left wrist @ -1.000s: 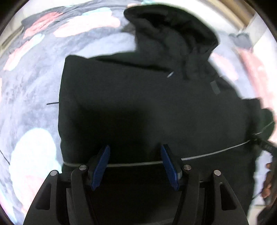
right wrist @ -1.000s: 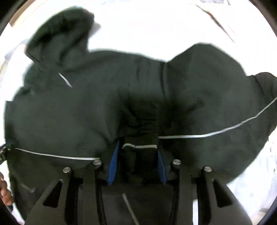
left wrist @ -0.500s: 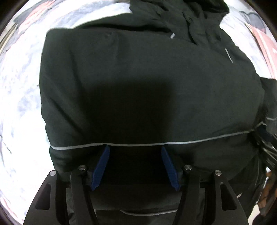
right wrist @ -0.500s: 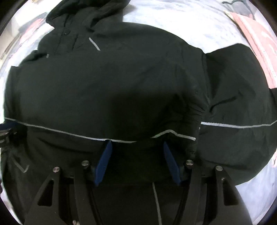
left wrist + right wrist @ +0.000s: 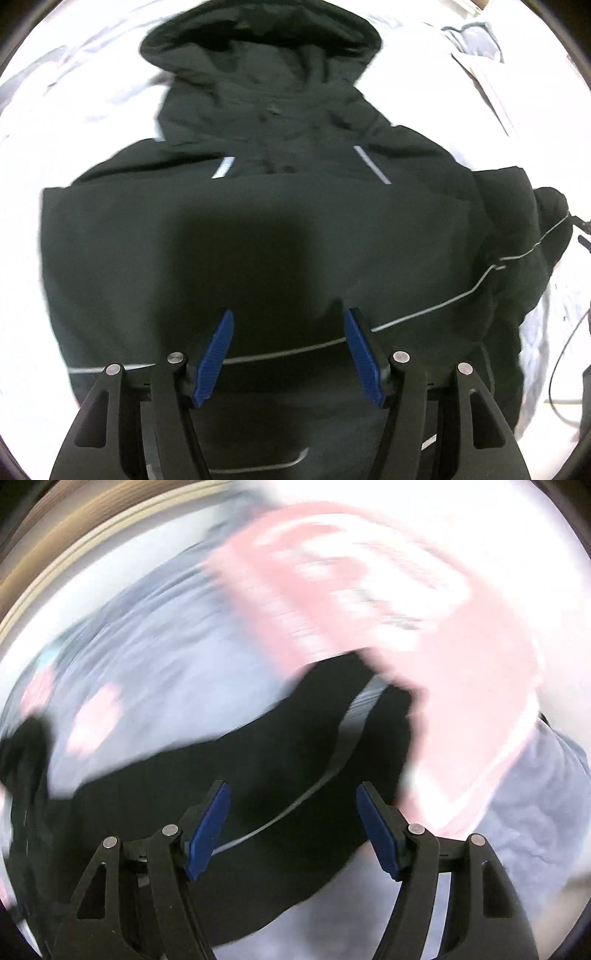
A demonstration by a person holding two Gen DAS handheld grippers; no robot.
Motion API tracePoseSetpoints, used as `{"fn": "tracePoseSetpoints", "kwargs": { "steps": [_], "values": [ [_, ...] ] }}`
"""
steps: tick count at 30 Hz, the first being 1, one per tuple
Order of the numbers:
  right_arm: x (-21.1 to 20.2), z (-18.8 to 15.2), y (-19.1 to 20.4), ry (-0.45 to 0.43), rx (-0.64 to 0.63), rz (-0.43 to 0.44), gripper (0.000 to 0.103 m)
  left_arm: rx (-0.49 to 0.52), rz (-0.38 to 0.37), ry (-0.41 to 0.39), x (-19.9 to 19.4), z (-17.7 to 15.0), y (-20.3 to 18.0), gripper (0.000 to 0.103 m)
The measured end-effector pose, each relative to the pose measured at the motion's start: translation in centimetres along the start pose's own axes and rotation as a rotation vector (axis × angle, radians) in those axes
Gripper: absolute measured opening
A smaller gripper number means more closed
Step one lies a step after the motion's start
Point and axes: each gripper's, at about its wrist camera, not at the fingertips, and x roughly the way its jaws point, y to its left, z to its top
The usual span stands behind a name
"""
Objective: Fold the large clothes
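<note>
Both hand-held grippers, left [image 5: 288,354] and opening right [image 5: 293,827], seemingly empty above jacket [image 5: 258,229].

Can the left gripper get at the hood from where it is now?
Probably yes. The hood lies uncovered at the jacket's far end, and the left gripper's jaws look empty, but it must travel across the body.

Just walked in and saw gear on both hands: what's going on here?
A person with a handheld gripper in each hand is folding a black hooded jacket on a patterned bedspread. The left gripper hovers open above the jacket's lower part. The right gripper is opening, with nothing pinched, over a dark sleeve.
</note>
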Motion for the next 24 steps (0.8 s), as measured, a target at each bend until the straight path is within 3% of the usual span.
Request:
{"fn": "tracePoseSetpoints", "kwargs": {
  "steps": [3,8,9,10,11,12,15,19,24],
  "values": [
    [1.8,2.0,-4.0,-0.006,0.079,-0.053,0.081,0.039,-0.008,0.009,1.0,0.9,-1.9,0.064],
    [6.6,3.0,-5.2,0.082,0.118,0.0,0.081,0.098,0.001,0.043,2.8,2.5,-4.3,0.064],
    [7.3,2.9,-5.2,0.1,0.111,0.022,0.075,0.103,0.001,0.045,3.1,2.9,-4.6,0.064],
    [7.5,2.8,-5.0,0.111,0.097,0.041,0.052,0.106,0.002,0.045,3.2,3.2,-4.8,0.064],
    [7.6,2.5,-4.1,0.121,0.065,0.061,0.04,0.108,0.002,0.044,3.2,3.3,-4.8,0.064],
    [7.9,2.1,-3.6,0.115,0.043,0.078,0.019,0.111,0.002,0.044,3.3,3.4,-4.9,0.064],
    [3.7,1.6,-2.4,0.018,-0.046,0.044,0.014,0.108,0.001,0.042,3.5,3.7,-4.8,0.064],
    [0.1,1.3,-5.9,-0.066,0.038,-0.05,0.014,0.091,0.015,0.048,4.6,3.7,-4.4,0.064],
    [5.3,-0.4,-9.0,0.106,0.142,-0.067,0.014,0.132,0.066,0.058,5.1,3.0,-4.4,0.064]
  ]
}}
